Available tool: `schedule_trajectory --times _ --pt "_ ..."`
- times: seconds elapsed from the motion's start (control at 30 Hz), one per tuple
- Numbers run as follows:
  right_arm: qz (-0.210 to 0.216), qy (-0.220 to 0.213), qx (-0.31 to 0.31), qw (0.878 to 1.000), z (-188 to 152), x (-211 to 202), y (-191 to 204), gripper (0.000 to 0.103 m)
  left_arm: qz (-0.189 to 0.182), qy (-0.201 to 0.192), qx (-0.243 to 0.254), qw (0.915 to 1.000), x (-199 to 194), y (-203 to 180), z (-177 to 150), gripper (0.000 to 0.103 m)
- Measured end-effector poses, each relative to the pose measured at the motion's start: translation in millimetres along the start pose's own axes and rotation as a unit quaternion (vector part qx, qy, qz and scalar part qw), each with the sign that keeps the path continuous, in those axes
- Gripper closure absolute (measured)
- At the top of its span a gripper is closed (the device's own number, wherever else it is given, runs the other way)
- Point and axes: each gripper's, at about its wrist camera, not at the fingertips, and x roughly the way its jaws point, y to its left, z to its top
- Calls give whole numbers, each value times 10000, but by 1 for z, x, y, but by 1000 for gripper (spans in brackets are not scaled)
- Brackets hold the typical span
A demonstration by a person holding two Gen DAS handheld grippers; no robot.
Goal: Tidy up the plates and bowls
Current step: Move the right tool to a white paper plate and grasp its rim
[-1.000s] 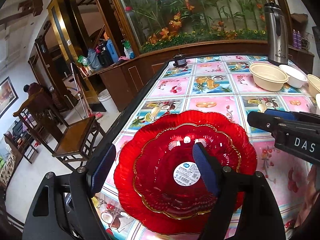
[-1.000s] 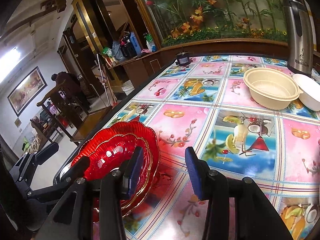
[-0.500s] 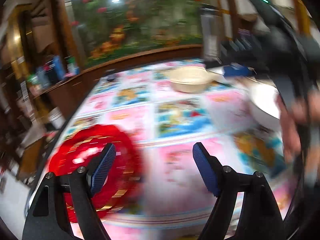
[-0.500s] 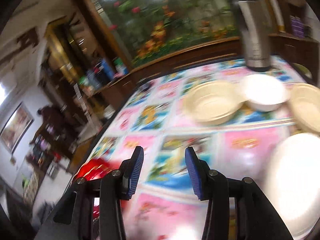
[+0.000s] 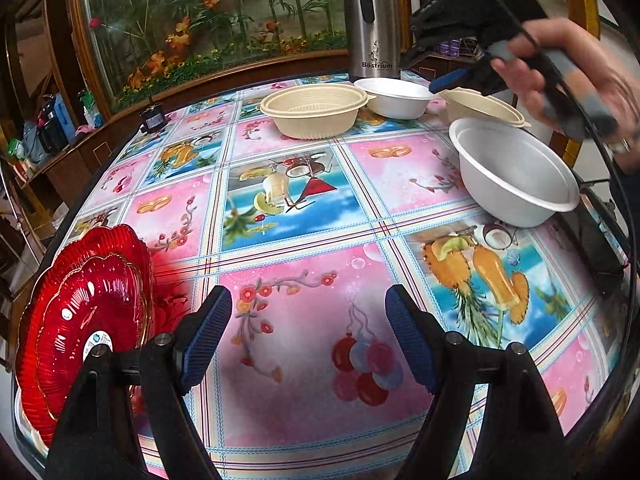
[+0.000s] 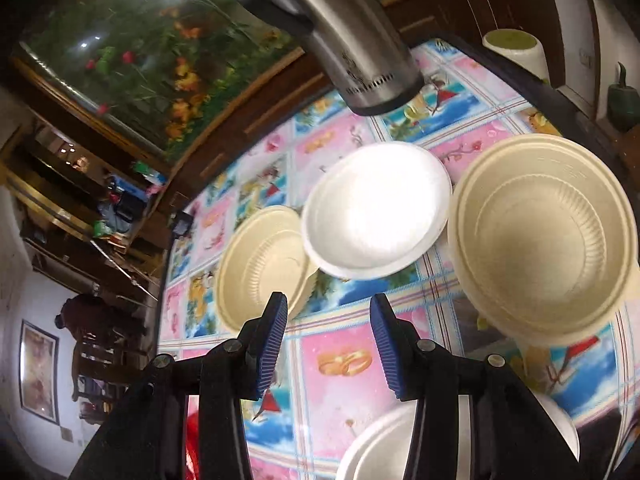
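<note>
Left gripper, jaws spread and empty, angles down over the tabletop; red plates lie lower left. Right gripper, half-spread and empty, tilts toward cream bowls and a white bowl; kettle behind.

Red plates glossy, ribbed; kettle brushed metal; tablecloth glossy.

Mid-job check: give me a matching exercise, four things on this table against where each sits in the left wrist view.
Things:
1. red plates
2. steel flask
3. nearest white bowl
4. left gripper

Places:
A. right side, near the table edge
B. far end, behind the bowls
C. left edge
D. over bare tablecloth, holding nothing

Pairs: 1-C, 2-B, 3-A, 4-D
</note>
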Motion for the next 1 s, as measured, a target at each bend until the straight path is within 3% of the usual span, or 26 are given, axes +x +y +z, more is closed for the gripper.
schedule_trajectory --times 0.43,0.5,0.53,0.63,0.8,1.0 --pt "45 123 1608 9869 5 37 -45 58 -122 13 -204 9997 2 10 11 24" --pt "27 79 1844 9828 8 44 -52 66 -82 -28 -170 9998 0 9 15 24" --pt "48 88 1964 9805 9 49 -57 81 -72 -52 -151 9998 -1 9 16 24" --pt "105 128 2204 9753 6 56 -71 88 -125 -100 -153 9998 -4 9 18 24" --pt "258 -15 1841 9826 -5 29 -73 96 -168 -73 -270 9995 -2 15 20 24" --pt "678 171 1134 9911 -36 -5 -56 97 -154 -84 -428 9989 -10 26 19 24"
